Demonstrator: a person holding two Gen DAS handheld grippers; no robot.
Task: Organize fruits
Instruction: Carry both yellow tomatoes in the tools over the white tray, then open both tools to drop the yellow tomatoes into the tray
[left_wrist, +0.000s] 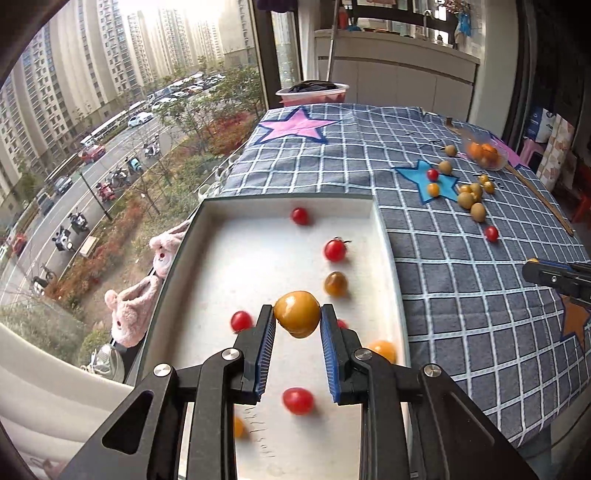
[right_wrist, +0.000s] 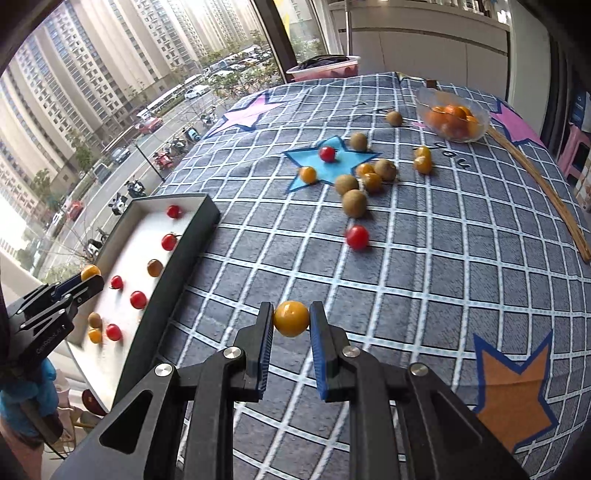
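The tray (right_wrist: 207, 221) lies on the cloth-covered table (right_wrist: 424, 277) at its nine-o'clock edge — loose fruit (right_wrist: 354, 202) sits toward twelve, the bowl (right_wrist: 456, 116) at one o'clock beyond it.

Pink plush slippers (left_wrist: 136, 295) by window (left_wrist: 110, 110)

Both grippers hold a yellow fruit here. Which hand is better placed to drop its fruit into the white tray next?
Left. The left gripper holds its yellow fruit directly above the white tray. The right gripper grips its own fruit over the checked cloth, beside the tray's dark wall.
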